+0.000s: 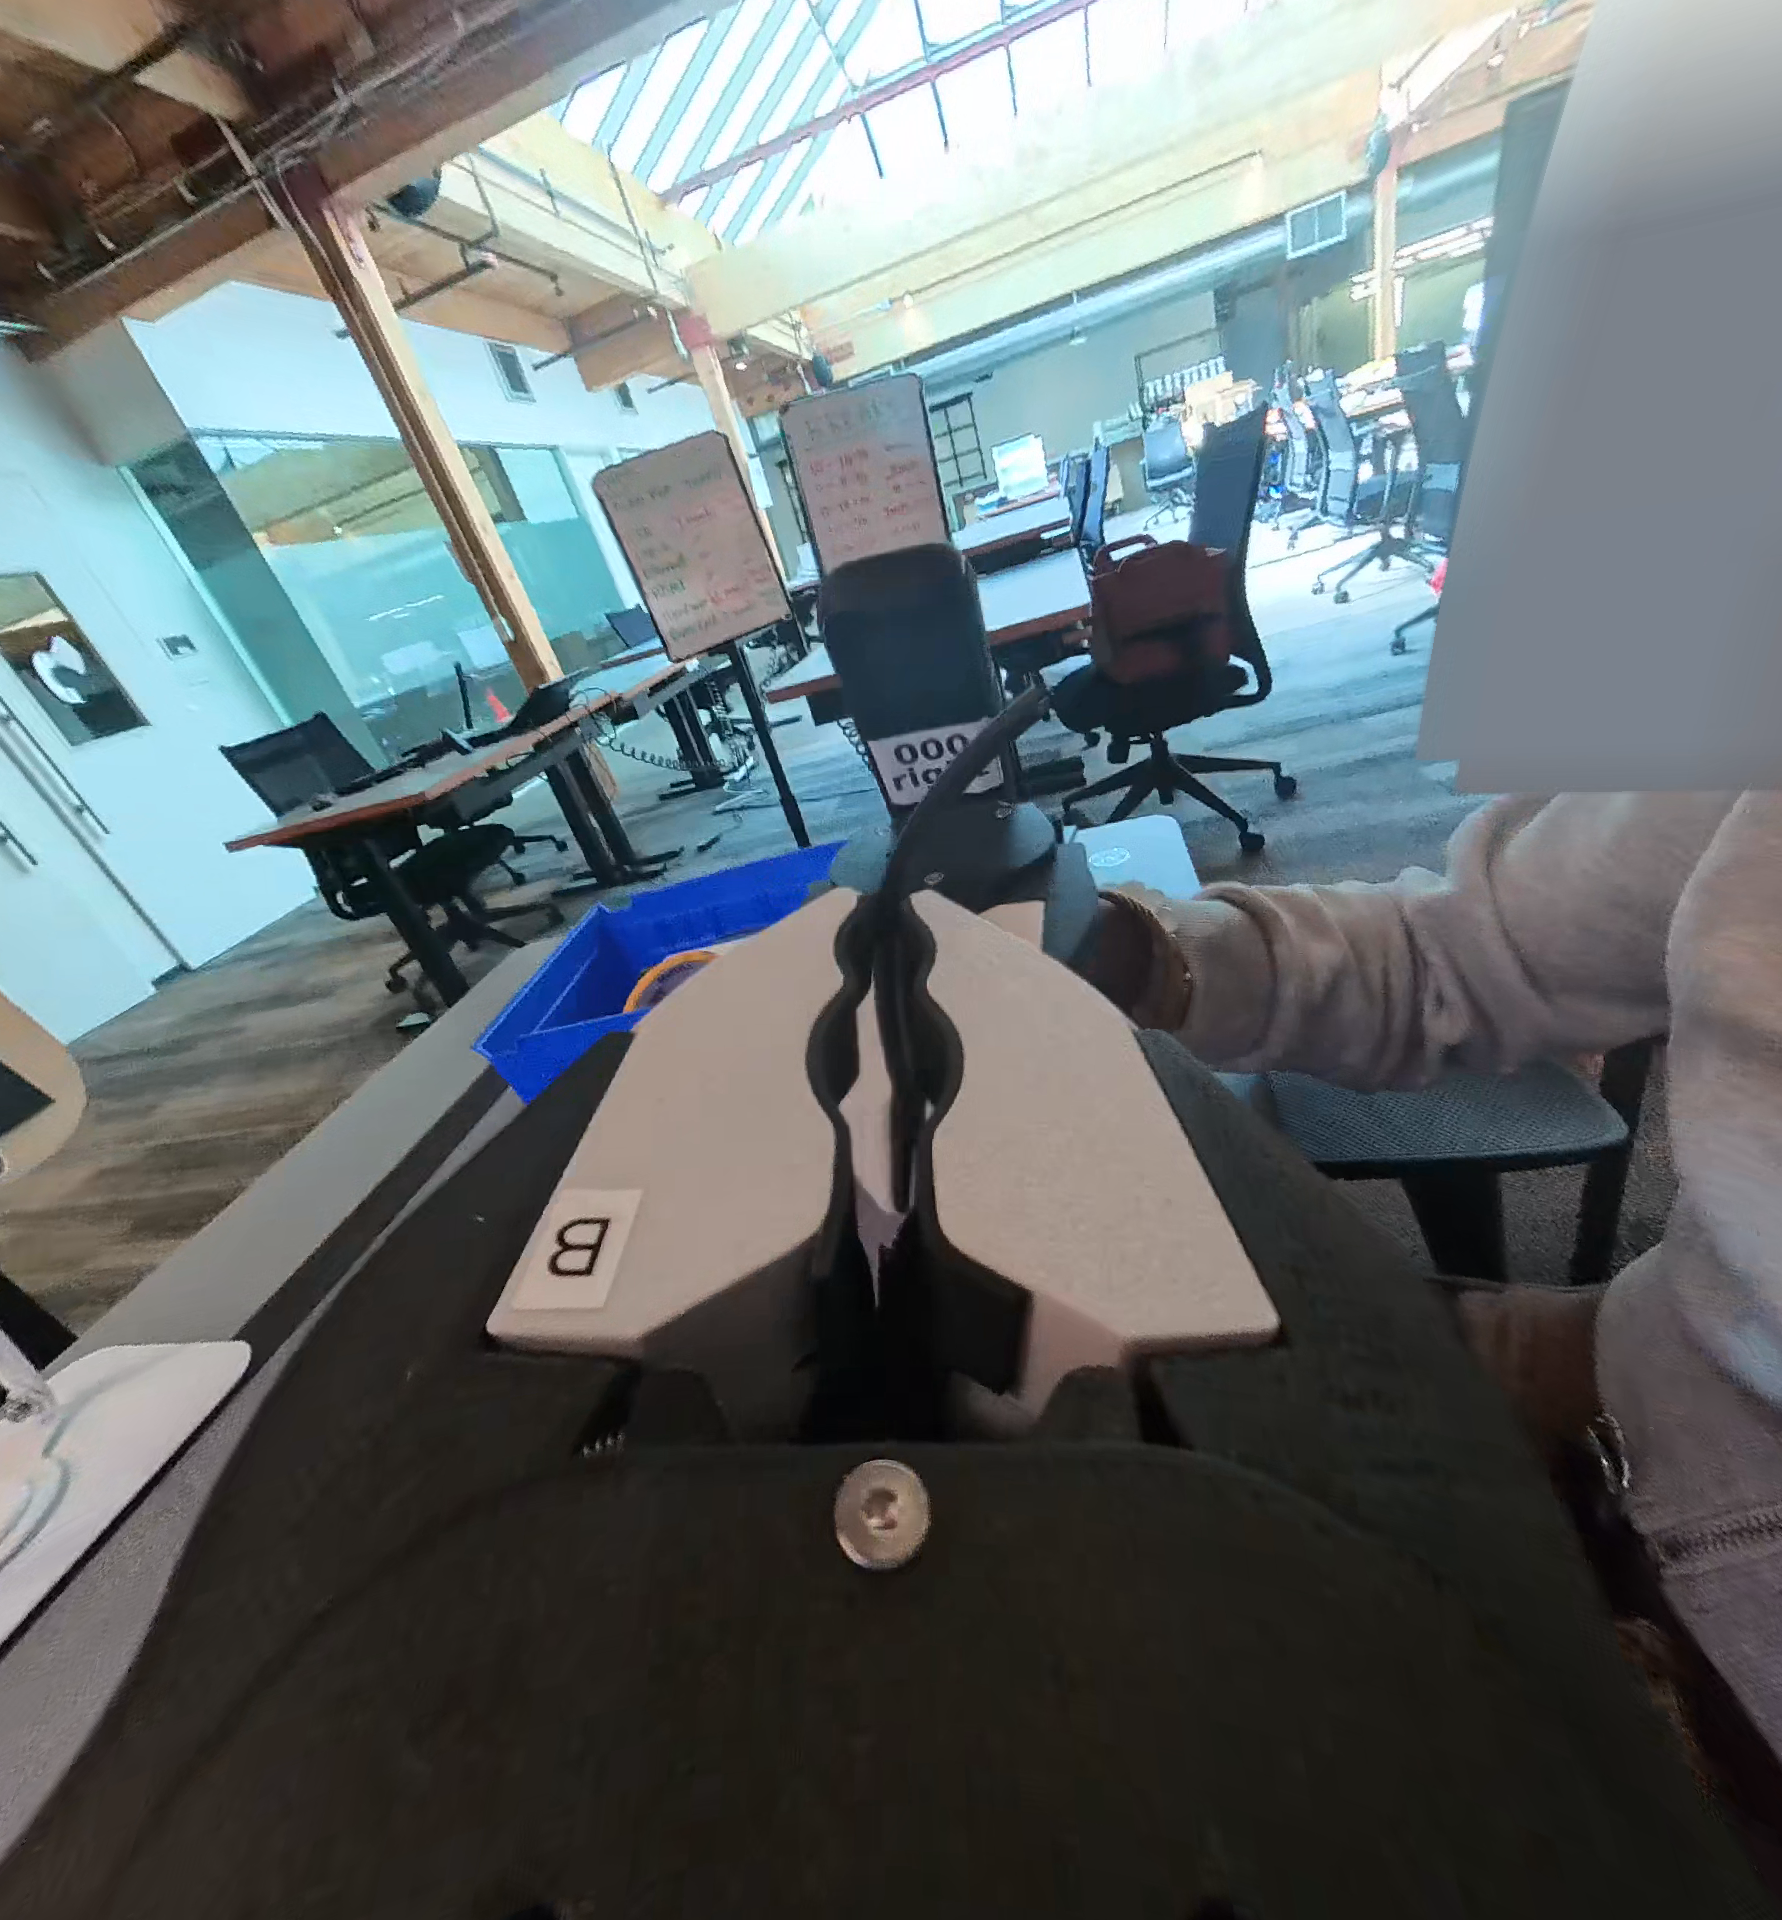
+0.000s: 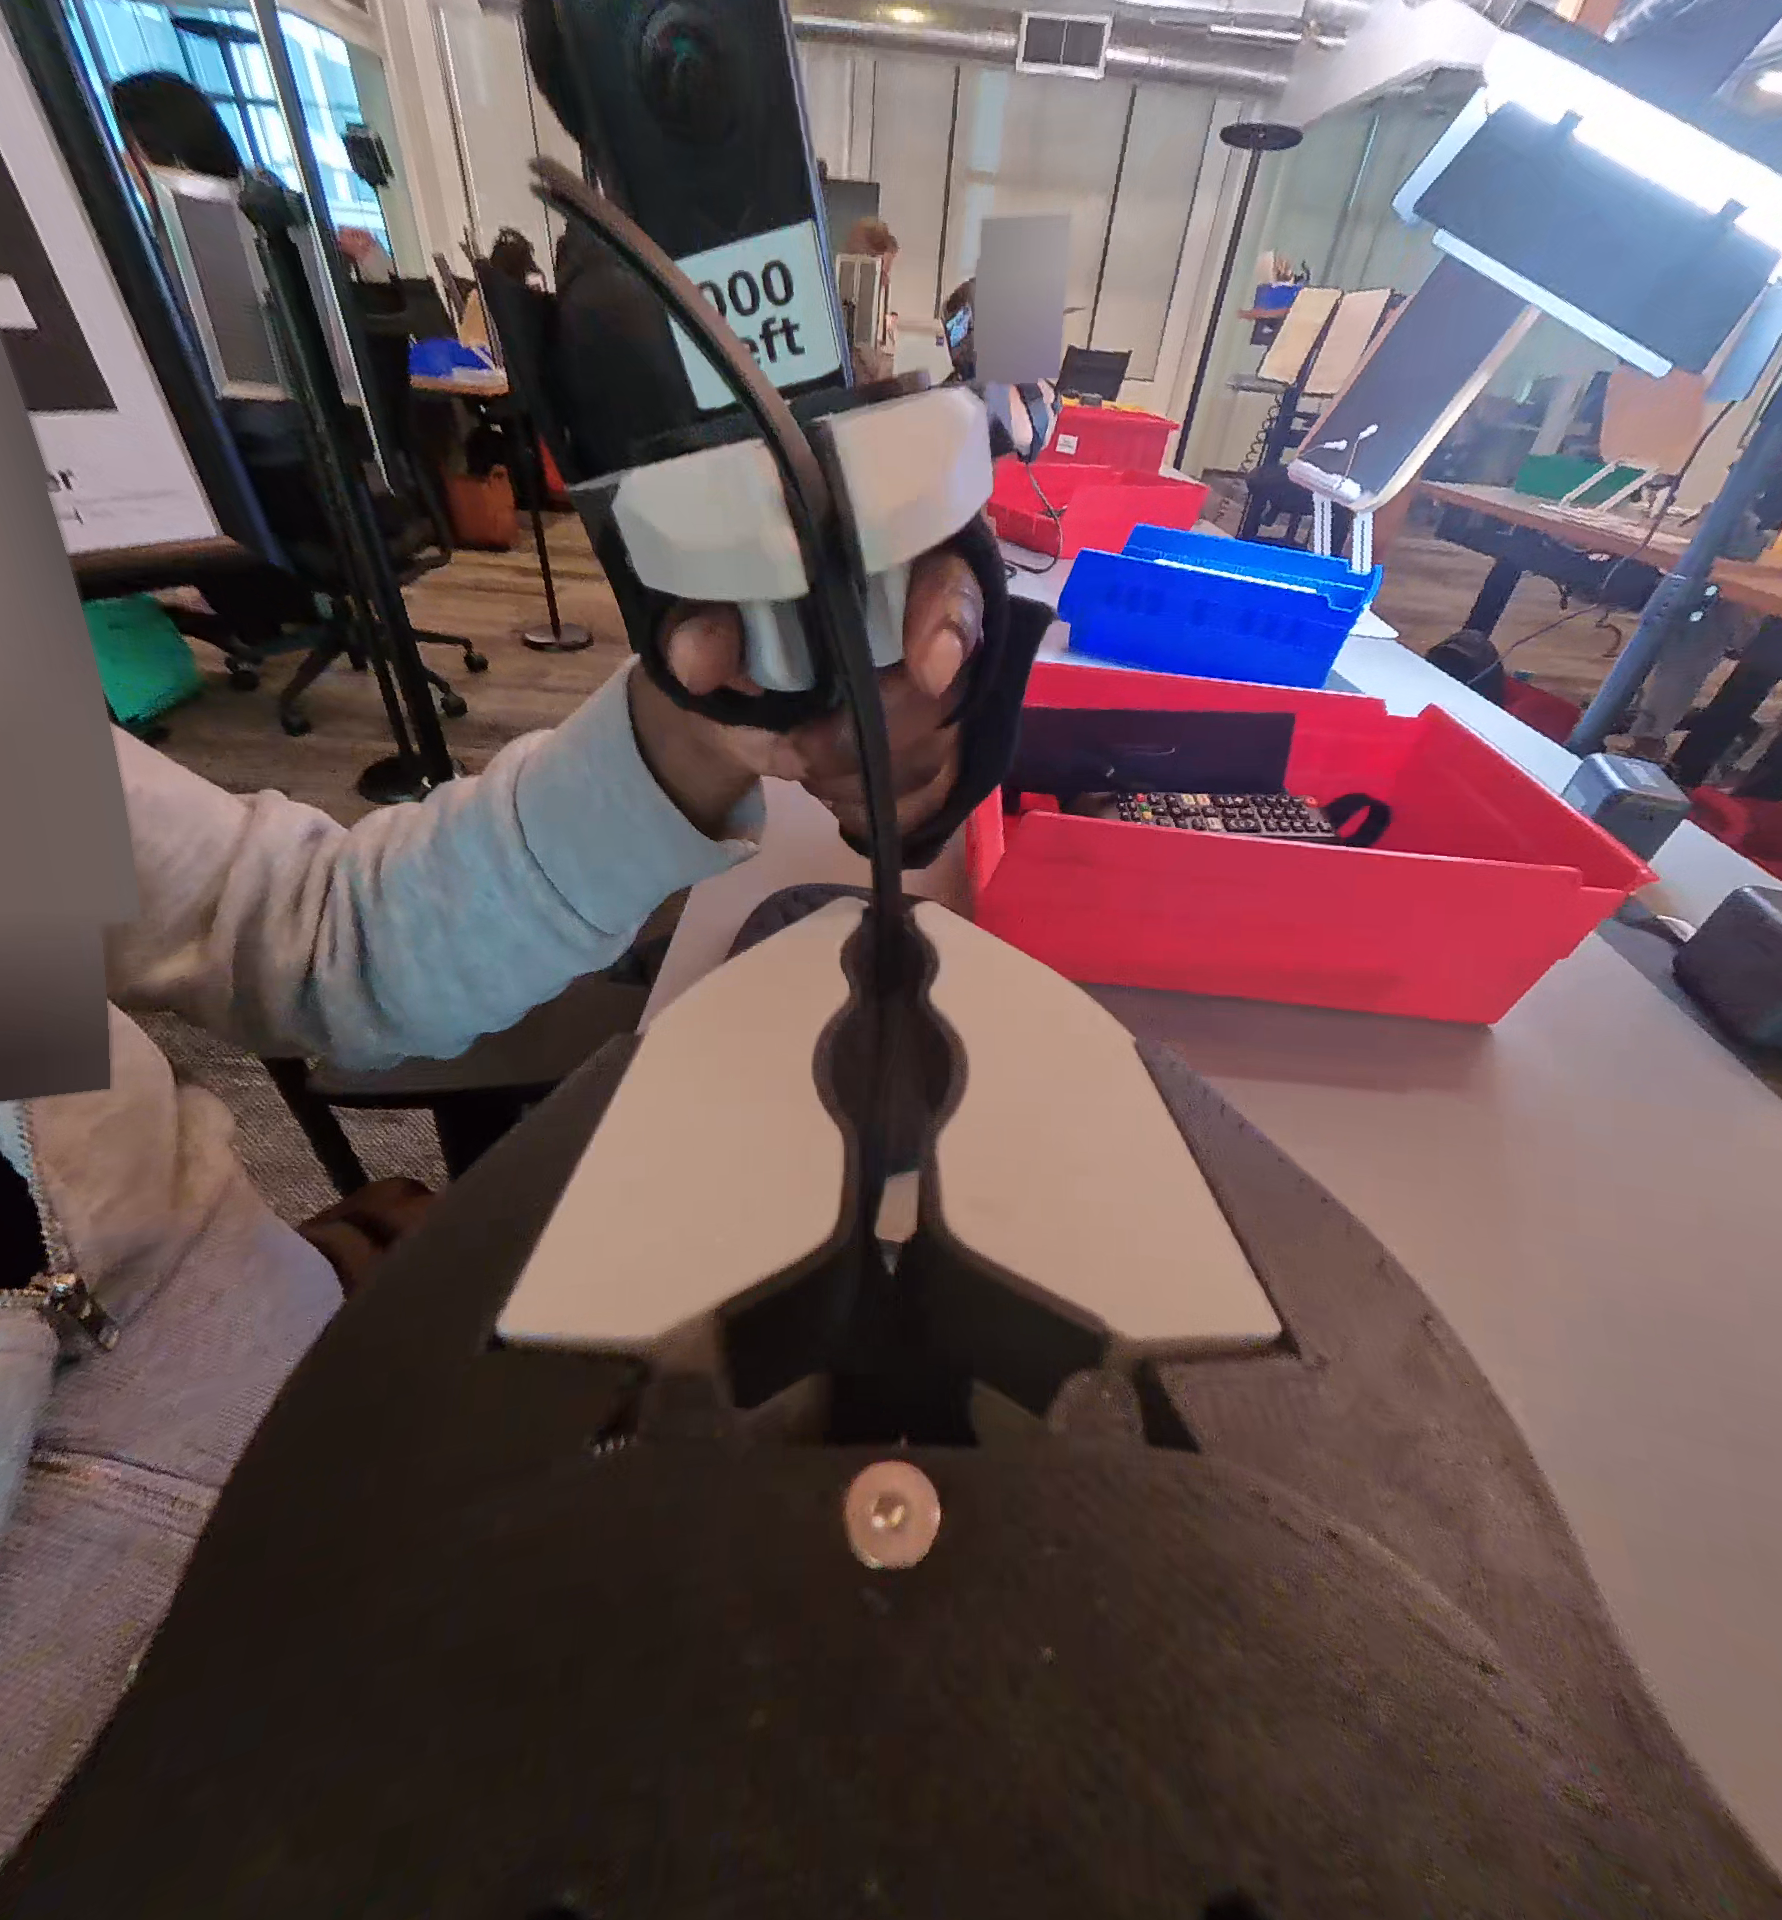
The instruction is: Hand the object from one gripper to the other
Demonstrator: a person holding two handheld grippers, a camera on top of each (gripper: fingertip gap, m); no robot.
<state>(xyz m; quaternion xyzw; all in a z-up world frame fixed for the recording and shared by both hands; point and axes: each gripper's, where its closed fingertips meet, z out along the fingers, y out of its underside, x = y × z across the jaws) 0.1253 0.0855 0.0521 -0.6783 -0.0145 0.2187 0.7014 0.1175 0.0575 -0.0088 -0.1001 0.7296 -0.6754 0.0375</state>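
Note:
A thin, flexible black strip (image 2: 845, 623) runs between my two grippers, which face each other above the table edge. My right gripper (image 2: 892, 914) is shut on one part of it. The strip curves up through the grey fingers (image 2: 721, 520) of my left gripper (image 2: 825, 499) and ends free near that gripper's camera. In the left wrist view my left gripper (image 1: 887, 914) is shut on the strip (image 1: 960, 769), which bends up in front of the right gripper's black body (image 1: 913, 665). A person's hands hold both grippers.
A red bin (image 2: 1282, 935) holding a remote control (image 2: 1219, 816) stands on the grey table (image 2: 1489, 1195), with a blue bin (image 2: 1209, 613) behind it and dark boxes (image 2: 1770, 977) at the right. Another blue bin (image 1: 575, 997) sits beyond the left gripper. Office desks and chairs stand farther off. Left tips to right tips: about 6 cm.

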